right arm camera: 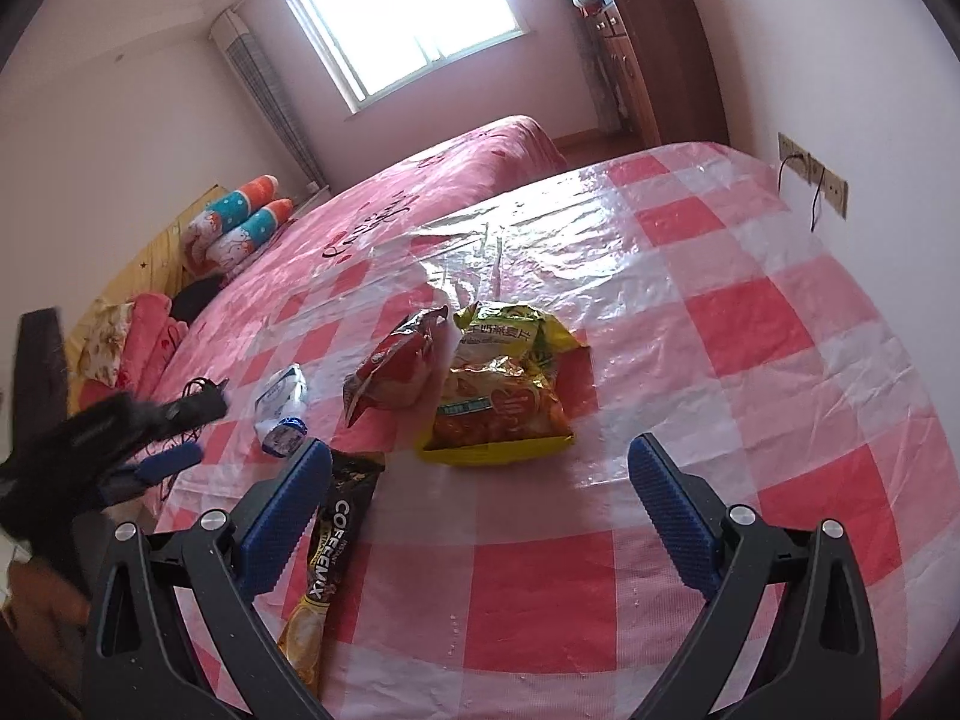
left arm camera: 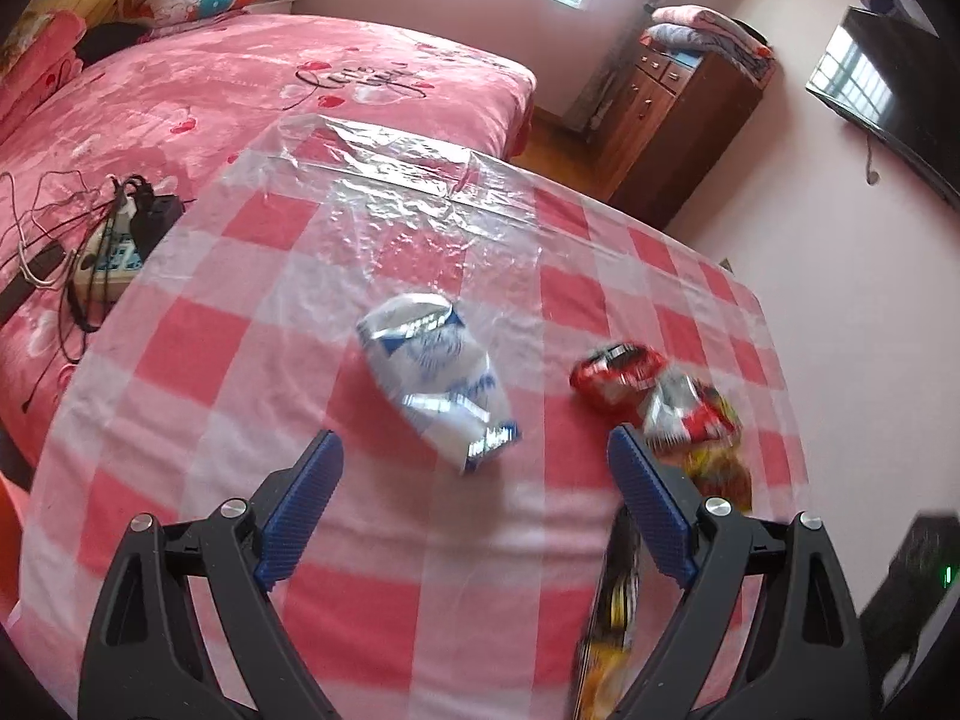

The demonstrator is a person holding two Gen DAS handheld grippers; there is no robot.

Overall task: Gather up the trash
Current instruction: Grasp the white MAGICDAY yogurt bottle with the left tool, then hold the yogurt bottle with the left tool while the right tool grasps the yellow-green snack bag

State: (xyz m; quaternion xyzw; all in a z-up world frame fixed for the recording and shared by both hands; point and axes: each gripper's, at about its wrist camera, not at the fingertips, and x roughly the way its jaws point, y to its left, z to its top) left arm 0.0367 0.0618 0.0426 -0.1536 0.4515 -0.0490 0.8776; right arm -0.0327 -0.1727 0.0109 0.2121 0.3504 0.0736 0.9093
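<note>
On the red-and-white checked table (left arm camera: 420, 600) lie a crumpled white-and-blue wrapper (left arm camera: 435, 381), a red snack wrapper (left arm camera: 618, 375), a yellow snack bag (right arm camera: 501, 387) and a black-and-yellow coffee-mix sachet (right arm camera: 333, 546). A clear plastic bag (left arm camera: 384, 180) lies flat at the far side. My left gripper (left arm camera: 474, 456) is open above the table, the white wrapper just beyond its fingertips. My right gripper (right arm camera: 480, 462) is open, just short of the yellow bag; the sachet lies under its left finger. The white wrapper (right arm camera: 282, 405) and red wrapper (right arm camera: 396, 366) also show in the right wrist view.
A bed with a pink blanket (left arm camera: 240, 96) stands beyond the table, with a power strip and cables (left arm camera: 102, 246) on it. A wooden cabinet (left arm camera: 666, 114) stands by the far wall and a TV (left arm camera: 894, 96) hangs on the right wall. Wall sockets (right arm camera: 816, 174) sit beside the table.
</note>
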